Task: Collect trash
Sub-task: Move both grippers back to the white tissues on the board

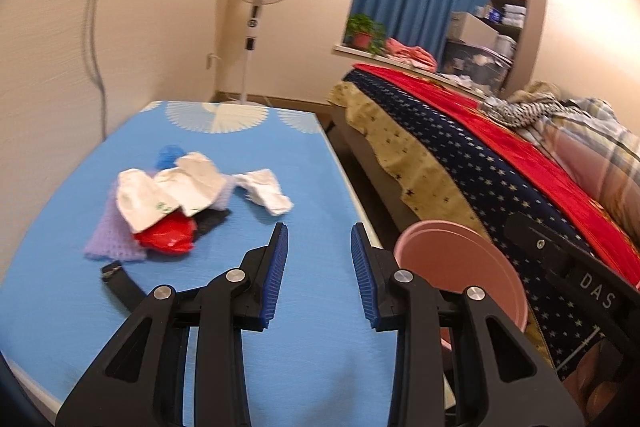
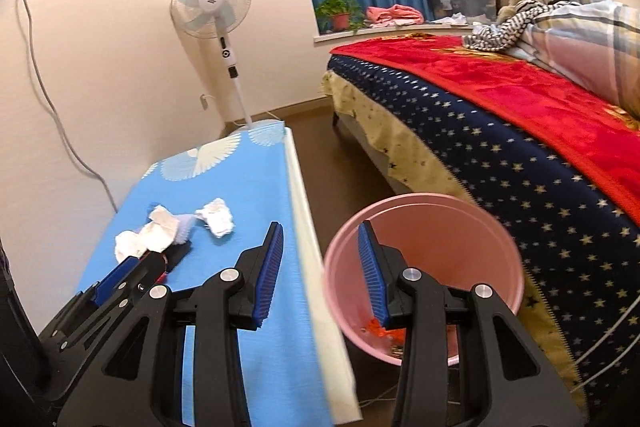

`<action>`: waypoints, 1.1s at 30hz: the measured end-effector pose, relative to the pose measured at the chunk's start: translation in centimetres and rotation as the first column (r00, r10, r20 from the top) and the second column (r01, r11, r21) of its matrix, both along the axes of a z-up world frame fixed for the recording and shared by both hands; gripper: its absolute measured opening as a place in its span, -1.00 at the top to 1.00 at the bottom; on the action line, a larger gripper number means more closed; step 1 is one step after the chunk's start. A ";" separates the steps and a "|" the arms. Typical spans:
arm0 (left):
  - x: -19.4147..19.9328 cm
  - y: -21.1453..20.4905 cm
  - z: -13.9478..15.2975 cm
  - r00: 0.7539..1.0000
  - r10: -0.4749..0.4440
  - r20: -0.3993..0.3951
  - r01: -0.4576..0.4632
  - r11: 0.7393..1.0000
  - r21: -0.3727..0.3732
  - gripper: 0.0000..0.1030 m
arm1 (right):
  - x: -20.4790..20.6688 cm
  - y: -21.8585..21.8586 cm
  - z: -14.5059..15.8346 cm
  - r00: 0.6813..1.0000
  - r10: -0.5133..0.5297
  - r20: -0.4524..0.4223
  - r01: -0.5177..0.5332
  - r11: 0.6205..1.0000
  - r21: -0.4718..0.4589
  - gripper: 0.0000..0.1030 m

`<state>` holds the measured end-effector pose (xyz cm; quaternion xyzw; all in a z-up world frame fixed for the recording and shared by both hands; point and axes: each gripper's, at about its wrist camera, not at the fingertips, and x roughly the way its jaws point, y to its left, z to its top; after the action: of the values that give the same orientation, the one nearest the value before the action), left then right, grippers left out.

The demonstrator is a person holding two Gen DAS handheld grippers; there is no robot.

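left gripper (image 1: 319,227): jaws apart, nothing between them, held above the blue counter (image 1: 304,187). trash pile (image 1: 168,203) lies on the counter ahead and left of this gripper, apart from it: white paper wads, a red wrapper (image 1: 168,237), a lilac mesh sheet (image 1: 110,241), a blue scrap at the far side. one more wad (image 1: 266,191) sits just right of the pile, nearly straight ahead of the left pad. a black strap (image 1: 120,277) lies close by the left finger.

right gripper (image 2: 320,237): jaws apart, empty, straddling the counter's white edge (image 2: 304,195). its right finger is in front of the pink bin (image 2: 420,255), which stands on the floor between counter and bed (image 2: 520,147). red bits lie in the bin bottom (image 2: 374,327).
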<state>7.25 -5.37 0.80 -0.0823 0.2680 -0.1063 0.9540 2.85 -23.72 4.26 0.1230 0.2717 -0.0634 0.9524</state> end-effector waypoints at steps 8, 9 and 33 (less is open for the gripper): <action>1.3 2.9 -0.9 0.994 0.111 -0.007 -0.111 0.994 -0.006 0.36 | 2.8 1.7 -1.2 0.999 0.036 0.003 -0.036 0.998 0.057 0.24; 1.5 3.2 -1.0 0.992 0.127 -0.006 -0.127 0.992 -0.006 0.36 | 3.3 1.9 -1.4 0.999 0.042 0.004 -0.042 0.997 0.065 0.24; 6.3 12.4 -3.8 0.916 0.400 -0.028 -0.401 0.916 -0.010 0.36 | 14.2 7.7 -6.9 0.976 0.209 -0.051 -0.201 0.970 0.139 0.22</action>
<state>13.51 7.06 -2.97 -0.1441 0.2566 0.0902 0.9515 17.10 -15.99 -2.67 0.1554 0.3176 0.0497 0.9341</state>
